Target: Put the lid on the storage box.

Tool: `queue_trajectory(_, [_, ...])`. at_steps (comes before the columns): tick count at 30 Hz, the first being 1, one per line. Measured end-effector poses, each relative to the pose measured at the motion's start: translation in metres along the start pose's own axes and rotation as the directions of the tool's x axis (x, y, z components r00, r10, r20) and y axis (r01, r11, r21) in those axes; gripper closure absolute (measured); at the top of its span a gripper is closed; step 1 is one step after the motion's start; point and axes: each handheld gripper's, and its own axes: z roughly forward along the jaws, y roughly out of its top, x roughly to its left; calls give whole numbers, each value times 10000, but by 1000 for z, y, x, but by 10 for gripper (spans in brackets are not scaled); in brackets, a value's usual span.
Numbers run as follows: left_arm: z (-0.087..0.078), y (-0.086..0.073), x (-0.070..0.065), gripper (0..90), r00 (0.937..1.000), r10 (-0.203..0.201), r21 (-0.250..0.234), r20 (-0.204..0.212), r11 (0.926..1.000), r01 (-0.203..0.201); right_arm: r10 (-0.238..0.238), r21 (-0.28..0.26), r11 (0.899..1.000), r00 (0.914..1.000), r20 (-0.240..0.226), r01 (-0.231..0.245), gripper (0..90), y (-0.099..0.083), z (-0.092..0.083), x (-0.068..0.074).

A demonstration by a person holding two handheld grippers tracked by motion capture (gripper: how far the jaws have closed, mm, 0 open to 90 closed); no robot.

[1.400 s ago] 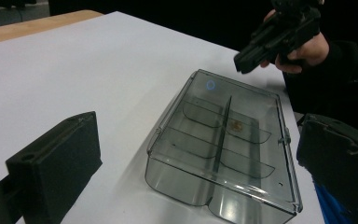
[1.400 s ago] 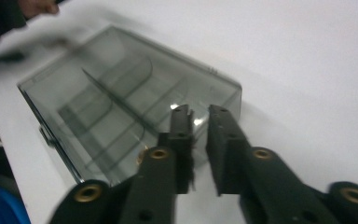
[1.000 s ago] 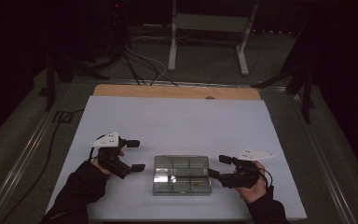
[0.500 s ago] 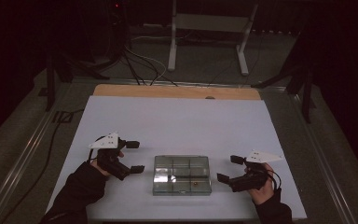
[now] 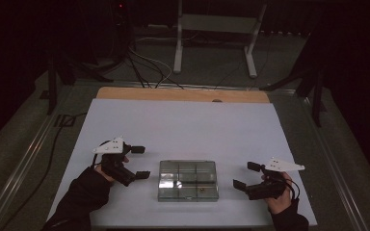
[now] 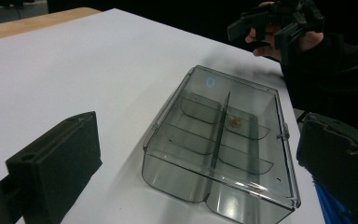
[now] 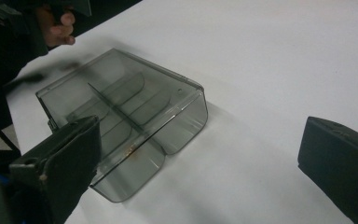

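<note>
Left gripper (image 5: 138,162): jaws spread wide, nothing between them, held just left of the box. Right gripper (image 5: 247,175): jaws likewise apart and empty, near the box's right end, not touching it. Clear compartment box (image 5: 188,180) lies flat, lid closed, on the white table (image 5: 188,125) between both grippers (one small brownish bit (image 6: 234,121) inside a compartment).

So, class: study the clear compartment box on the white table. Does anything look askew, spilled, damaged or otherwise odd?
Nothing stands out. The clear compartment box sits flat and square on the white table, lid closed, no cracks or spills. One small brownish item lies in a compartment. The left gripper and right gripper are open, either side, touching nothing.
</note>
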Motion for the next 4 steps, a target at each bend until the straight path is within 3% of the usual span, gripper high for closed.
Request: queue_trajectory(4, [0,1,0,14,10000,12,-11,-32,10000,-12,-31,15,10000,10000,-31,31,0,-1,1,-1])
